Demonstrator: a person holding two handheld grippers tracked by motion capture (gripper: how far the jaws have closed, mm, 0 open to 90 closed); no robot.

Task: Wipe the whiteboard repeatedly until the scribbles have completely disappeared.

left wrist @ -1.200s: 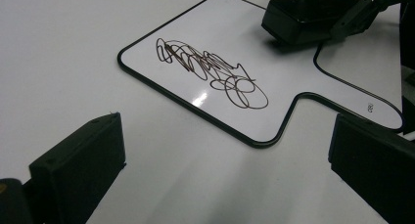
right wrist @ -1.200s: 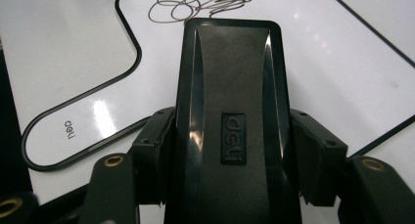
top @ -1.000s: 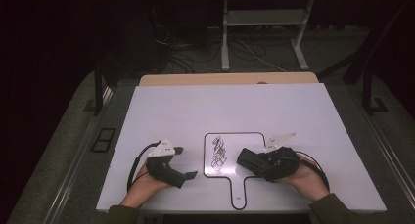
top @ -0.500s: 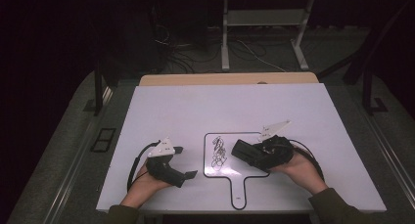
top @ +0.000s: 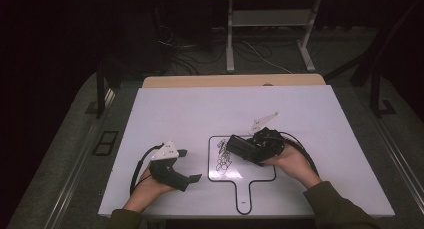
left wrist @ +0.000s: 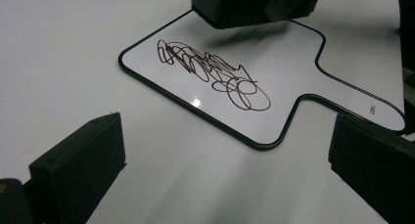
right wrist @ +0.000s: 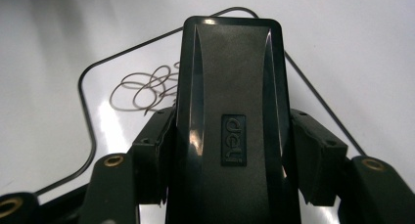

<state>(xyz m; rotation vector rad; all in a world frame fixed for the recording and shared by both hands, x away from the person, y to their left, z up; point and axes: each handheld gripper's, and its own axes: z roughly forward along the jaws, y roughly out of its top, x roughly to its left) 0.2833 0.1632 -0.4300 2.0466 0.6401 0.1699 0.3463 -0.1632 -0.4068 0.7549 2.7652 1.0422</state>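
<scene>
A dim lab: white table (top: 200, 109), floor cables (top: 260, 54) (metal stand (top: 270, 19) behind).

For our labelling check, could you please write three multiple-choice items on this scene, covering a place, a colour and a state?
1. Where does the scribble lie?
A. on the paddle-shaped whiteboard
B. on the bare table
C. on the floor

2. What colour is the eraser?
A. white
B. black
C. red

3. How is the right gripper?
A. open and empty
B. lying on the table
C. shut on the eraser

Answers: 1 A, the lines sit inside the board's black border. 2 B, its body is black in the right gripper view. 3 C, both fingers press its sides.
</scene>
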